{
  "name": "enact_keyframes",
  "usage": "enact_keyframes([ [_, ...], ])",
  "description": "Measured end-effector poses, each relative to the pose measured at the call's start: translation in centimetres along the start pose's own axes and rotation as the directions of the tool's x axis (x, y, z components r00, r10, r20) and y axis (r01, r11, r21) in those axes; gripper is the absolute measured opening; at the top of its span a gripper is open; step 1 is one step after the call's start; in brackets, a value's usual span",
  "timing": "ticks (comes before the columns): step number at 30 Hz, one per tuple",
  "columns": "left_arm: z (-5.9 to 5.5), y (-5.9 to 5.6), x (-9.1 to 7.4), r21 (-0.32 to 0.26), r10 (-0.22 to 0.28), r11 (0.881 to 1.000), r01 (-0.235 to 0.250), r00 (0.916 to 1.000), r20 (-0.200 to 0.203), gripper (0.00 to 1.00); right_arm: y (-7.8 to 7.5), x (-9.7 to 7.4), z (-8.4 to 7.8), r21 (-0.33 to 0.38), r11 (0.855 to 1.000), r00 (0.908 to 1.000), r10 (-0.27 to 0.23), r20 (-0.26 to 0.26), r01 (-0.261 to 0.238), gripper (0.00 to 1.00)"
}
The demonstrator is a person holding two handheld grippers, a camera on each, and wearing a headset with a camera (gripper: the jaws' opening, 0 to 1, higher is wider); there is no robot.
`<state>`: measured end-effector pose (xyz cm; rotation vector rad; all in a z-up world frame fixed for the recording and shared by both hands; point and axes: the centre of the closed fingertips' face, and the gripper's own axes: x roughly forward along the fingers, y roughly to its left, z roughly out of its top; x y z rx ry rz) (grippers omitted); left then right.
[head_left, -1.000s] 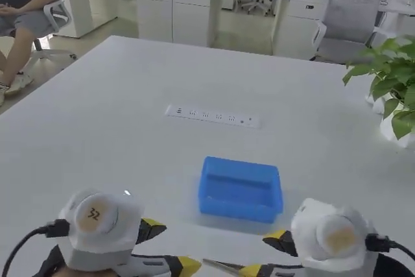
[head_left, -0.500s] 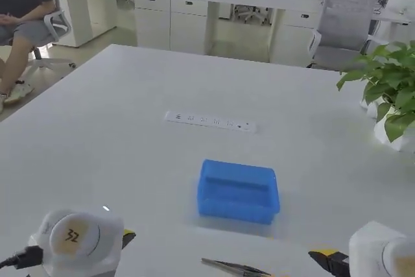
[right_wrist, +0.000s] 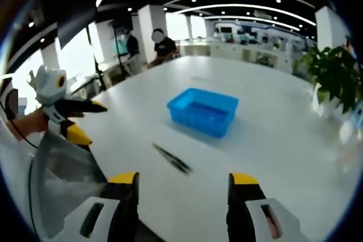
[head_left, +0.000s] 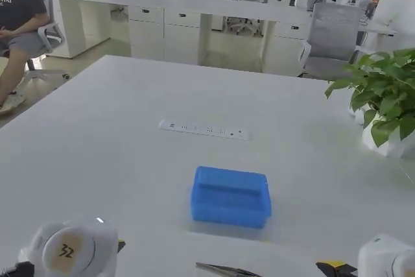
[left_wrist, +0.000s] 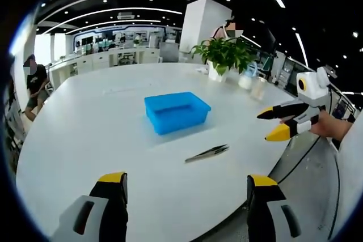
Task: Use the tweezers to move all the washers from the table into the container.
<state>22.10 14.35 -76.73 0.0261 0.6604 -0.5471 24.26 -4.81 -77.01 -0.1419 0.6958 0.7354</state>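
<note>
A blue container point(head_left: 230, 196) stands in the middle of the white table point(head_left: 97, 154), and its inside looks bare. Slim metal tweezers point(head_left: 227, 269) lie flat on the table in front of it, near the front edge. My left gripper point(left_wrist: 186, 179) is open and held back from the tweezers point(left_wrist: 207, 152), with nothing between its jaws. My right gripper point(right_wrist: 182, 178) is also open and holds nothing, with the tweezers point(right_wrist: 172, 158) just ahead of it. Each gripper appears in the other's view, left gripper point(right_wrist: 91, 123) and right gripper point(left_wrist: 267, 126), both off the table's edge.
A white power strip point(head_left: 204, 129) lies beyond the container. A potted plant point(head_left: 382, 95) stands at the table's right edge. A person sits on a chair at far left point(head_left: 16, 11). An office chair point(head_left: 331, 37) and desks are behind the table.
Both grippers have drawn back toward me and apart, sinking to the bottom corners of the head view. The head camera has tilted up slightly. Tweezers and container lie as before.
</note>
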Motion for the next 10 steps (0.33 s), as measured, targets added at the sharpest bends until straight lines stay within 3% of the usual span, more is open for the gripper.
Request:
enact_keyframes([
  [10,0.26,0.46,-0.25,0.023,0.013,1.0,-0.013,0.9999,0.001,0.9,-0.04,0.08,-0.46,0.011,1.0,0.9999,-0.005,-0.012,0.005,0.62],
])
